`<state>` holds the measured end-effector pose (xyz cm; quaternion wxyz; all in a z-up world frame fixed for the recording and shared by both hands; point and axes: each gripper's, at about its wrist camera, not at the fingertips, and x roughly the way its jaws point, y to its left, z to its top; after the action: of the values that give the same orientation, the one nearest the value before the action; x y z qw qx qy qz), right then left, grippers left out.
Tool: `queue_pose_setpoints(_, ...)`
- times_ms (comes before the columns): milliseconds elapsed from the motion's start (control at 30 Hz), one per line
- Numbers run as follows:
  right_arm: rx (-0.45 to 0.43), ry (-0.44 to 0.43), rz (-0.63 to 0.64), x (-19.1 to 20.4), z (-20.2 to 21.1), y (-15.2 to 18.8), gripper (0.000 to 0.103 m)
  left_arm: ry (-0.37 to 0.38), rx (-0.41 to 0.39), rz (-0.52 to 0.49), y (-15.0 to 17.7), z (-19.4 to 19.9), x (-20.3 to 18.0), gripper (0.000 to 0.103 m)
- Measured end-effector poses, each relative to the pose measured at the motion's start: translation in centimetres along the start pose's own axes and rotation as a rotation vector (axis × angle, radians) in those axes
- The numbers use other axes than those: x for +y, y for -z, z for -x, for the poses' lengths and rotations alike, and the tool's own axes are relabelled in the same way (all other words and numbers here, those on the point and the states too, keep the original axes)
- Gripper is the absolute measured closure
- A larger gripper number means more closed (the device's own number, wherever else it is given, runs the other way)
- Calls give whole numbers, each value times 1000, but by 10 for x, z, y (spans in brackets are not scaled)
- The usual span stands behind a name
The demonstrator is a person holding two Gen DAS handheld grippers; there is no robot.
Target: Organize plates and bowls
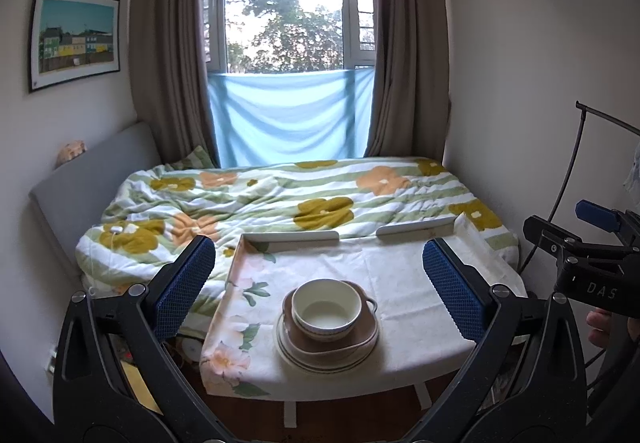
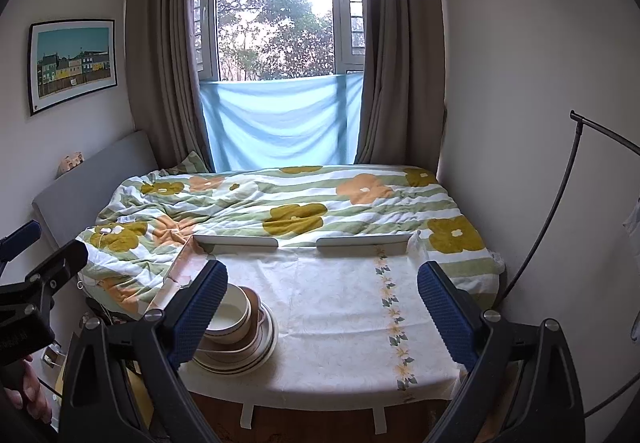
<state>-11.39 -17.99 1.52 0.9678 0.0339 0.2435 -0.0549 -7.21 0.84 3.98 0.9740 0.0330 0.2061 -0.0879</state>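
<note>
While both tools hang above the near edge of the tabletop point(image 1: 400, 275), I see the left tool point(image 1: 320, 283) spread wide with nothing between its blue pads, and the right tool point(image 2: 320, 303) just as wide and bare. On the floral cloth, the dishes sit stacked near the near edge: a white bowl point(image 1: 326, 309) in a brown handled dish point(image 1: 360, 339), both on a striped plate point(image 1: 292, 353). From the right wrist view the stack sits toward the left edge, partly hidden behind a pad.
</note>
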Motion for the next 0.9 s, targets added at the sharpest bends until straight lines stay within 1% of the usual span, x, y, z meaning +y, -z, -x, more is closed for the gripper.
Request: queue_pose_setpoints(900,30,-20,2,2,-8,2,8,-17,11,10,4,-6,8,0)
